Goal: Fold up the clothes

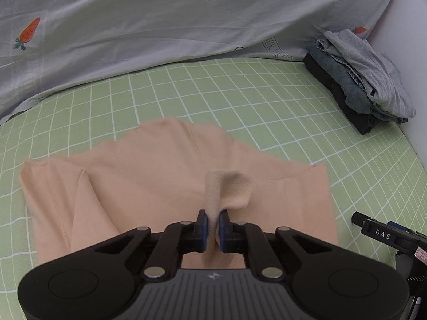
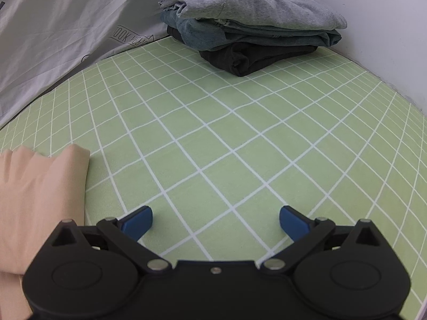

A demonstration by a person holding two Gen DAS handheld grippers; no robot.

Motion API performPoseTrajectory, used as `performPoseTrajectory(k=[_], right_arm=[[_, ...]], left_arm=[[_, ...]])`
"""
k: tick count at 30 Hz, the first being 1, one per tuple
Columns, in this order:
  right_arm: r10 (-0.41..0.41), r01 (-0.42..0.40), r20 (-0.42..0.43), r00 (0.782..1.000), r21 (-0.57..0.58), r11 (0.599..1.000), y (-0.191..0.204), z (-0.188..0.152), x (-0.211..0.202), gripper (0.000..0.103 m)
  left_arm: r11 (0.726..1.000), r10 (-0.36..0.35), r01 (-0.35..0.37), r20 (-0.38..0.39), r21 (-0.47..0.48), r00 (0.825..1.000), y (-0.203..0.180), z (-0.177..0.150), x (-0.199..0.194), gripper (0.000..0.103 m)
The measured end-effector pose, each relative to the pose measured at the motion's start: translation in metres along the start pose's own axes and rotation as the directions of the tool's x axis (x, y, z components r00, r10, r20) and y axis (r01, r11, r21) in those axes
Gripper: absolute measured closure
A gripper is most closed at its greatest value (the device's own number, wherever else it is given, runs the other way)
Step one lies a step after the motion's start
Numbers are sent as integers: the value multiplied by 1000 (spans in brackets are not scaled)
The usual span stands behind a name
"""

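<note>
So the peach garment (image 1: pixel 149 186) is spread out on the bed, on a light green sheet (image 1: pixel 186 93) printed with a white grid, and it looks like soft, smooth stretchy knit with stitched seams running down one side. The left gripper (image 1: pixel 212 220) has its blue pads pinched nearly together on a little raised fold of that peach fabric, right at the near middle of the piece, so the cloth bunches up into a small tented ridge just ahead of the jaws. The right gripper (image 2: pixel 216 217) sits off to the right of the garment with its blue fingers spread wide, holding nothing, just bare green grid between them. From the left wrist view you get almost the whole garment, plus a corner of the other tool poking in at the lower right. The right wrist view only catches the garment's folded right edge (image 2: pixel 40 192) at its left side, close beside that gripper but not touching the fingers. It does give a much better look at the pile of folded clothes (image 2: pixel 250 26) back by the white wall (image 2: pixel 387 26): a heathered grey piece on top, faded blue denim-looking one in the middle, a black one at the bottom. Behind it all lies a rumpled pale grey quilt (image 1: pixel 160 21) with a little orange carrot print (image 1: pixel 28 33), only visible in the left view.
</note>
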State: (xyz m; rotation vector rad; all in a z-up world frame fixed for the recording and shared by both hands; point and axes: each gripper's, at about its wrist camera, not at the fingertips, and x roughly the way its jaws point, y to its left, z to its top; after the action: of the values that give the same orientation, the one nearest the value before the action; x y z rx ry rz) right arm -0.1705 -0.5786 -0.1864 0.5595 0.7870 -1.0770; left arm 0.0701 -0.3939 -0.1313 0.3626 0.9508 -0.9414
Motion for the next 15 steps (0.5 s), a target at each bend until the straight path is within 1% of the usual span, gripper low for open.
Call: performPoseTrajectory(k=[2, 4, 5, 6, 8, 9, 10, 11, 12, 13, 15], right_arm=[[14, -14, 5, 1000, -6, 1000, 2, 0, -4, 0], [28, -28, 16, 999, -26, 999, 5, 0, -10, 0], [35, -35, 25, 999, -33, 999, 6, 0, -14, 0], [42, -41, 33, 999, -40, 998, 8, 0, -18, 0], [56, -54, 50, 997, -54, 997, 10, 0, -25, 0], [63, -59, 60, 996, -62, 996, 11, 0, -30, 0], [67, -63, 67, 995, -68, 996, 12, 0, -33, 0], [77, -72, 75, 994, -78, 994, 14, -1, -38, 0], [87, -80, 82, 993, -87, 993, 16, -2, -43, 0], [97, -89, 88, 991, -97, 991, 17, -2, -48, 0], [126, -114, 93, 988, -123, 986, 21, -6, -59, 0]], left_arm=[[998, 68, -67, 69, -22, 995, 21, -1, -18, 93], [987, 156, -149, 136, -60, 978, 47, 9, -44, 93], [974, 216, -201, 168, -106, 962, 65, 12, -58, 93], [955, 280, -251, 197, -158, 940, 84, 15, -73, 93], [905, 396, -333, 242, -263, 886, 121, 19, -102, 93], [879, 444, -362, 256, -310, 858, 139, 19, -115, 87], [844, 498, -397, 250, -360, 831, 157, 18, -126, 74], [808, 544, -432, 225, -401, 808, 170, 15, -135, 63], [768, 587, -465, 192, -441, 787, 183, 11, -143, 43], [753, 597, -468, 181, -464, 781, 189, 2, -152, 32], [731, 607, -462, 169, -503, 777, 201, -19, -168, 32]])
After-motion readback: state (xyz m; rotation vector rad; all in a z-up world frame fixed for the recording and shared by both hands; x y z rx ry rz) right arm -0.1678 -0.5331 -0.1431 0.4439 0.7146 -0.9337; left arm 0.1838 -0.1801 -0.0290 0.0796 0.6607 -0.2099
